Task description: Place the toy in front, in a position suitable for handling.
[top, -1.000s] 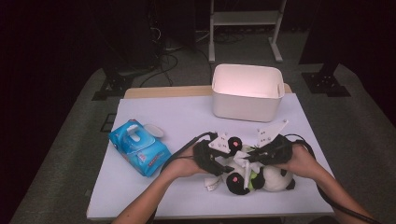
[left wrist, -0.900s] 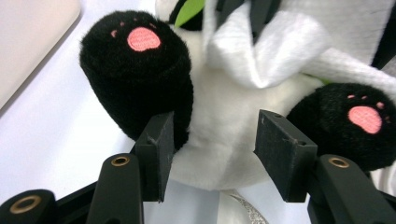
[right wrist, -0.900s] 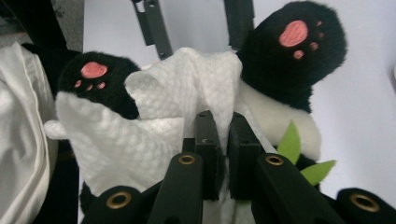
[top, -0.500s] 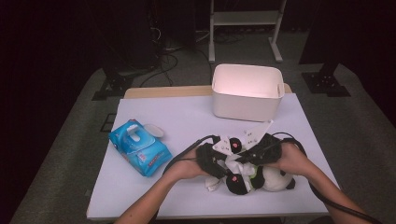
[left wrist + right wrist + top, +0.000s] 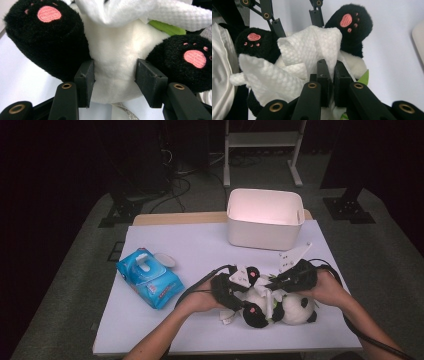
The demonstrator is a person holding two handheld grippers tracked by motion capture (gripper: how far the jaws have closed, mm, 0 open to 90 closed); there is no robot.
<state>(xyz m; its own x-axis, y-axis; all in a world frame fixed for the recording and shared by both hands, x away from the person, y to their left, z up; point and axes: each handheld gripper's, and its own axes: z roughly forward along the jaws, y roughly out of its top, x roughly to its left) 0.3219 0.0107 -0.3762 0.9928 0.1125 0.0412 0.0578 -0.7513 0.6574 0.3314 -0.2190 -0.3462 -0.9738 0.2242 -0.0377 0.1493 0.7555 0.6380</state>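
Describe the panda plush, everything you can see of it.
The panda plush is soft fleece: white belly, black limbs, pink paw pads stitched on its feet. A green leaf sits at its chest. It lies on its back on the white table, near the front edge. The left tongs squeeze its white belly between the legs. The right tongs are shut on a white wipe draped across its front.
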